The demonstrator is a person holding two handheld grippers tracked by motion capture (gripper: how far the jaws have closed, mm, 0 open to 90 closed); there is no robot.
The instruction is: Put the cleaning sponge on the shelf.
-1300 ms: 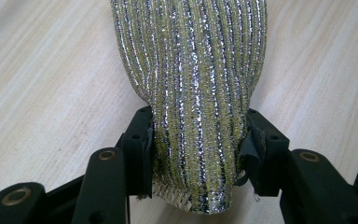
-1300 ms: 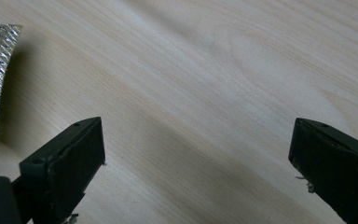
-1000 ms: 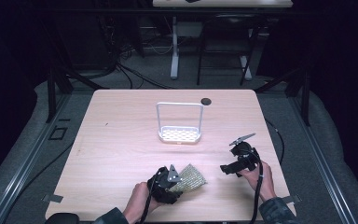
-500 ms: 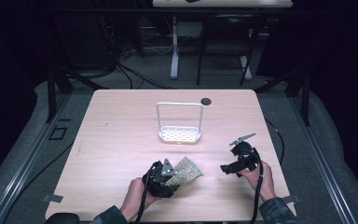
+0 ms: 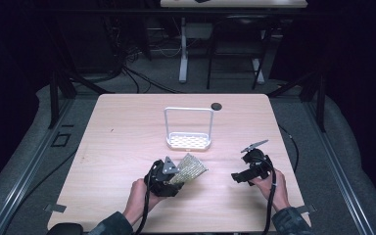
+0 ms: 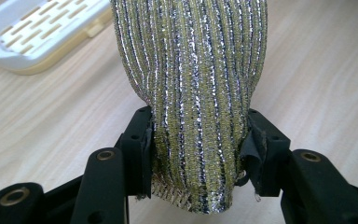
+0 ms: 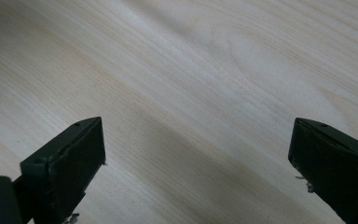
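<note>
Dark room, grey floor [image 5: 24, 161], second table [image 5: 235, 4] behind.

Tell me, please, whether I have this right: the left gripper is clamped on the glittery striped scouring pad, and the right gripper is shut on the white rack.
Not quite. The left gripper is indeed clamped on the scouring pad, but the right gripper holds nothing: the right gripper view shows its jaws wide apart over bare table. In the high view the white rack stands apart from it.

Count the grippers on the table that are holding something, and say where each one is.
1: the left gripper, near the table's front edge, clamps the glittery sponge. The right gripper is open.
</note>
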